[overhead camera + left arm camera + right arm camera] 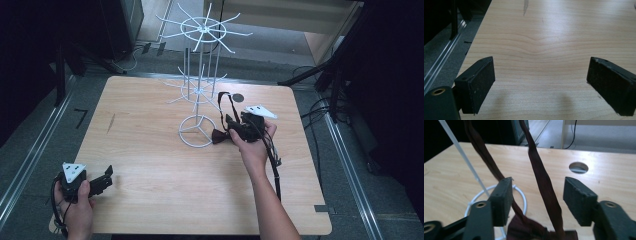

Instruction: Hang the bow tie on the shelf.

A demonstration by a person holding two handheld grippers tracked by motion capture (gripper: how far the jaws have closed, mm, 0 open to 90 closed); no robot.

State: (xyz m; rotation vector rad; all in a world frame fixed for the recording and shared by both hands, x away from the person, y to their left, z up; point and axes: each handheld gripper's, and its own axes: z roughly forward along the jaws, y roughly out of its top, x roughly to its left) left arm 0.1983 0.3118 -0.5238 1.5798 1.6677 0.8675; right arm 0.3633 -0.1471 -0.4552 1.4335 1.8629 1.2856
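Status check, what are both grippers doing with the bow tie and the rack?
Left gripper open, idle at table edge. Right gripper open, strap between jaws. Bow tie hangs by strap on rack hook. Nothing blocking.
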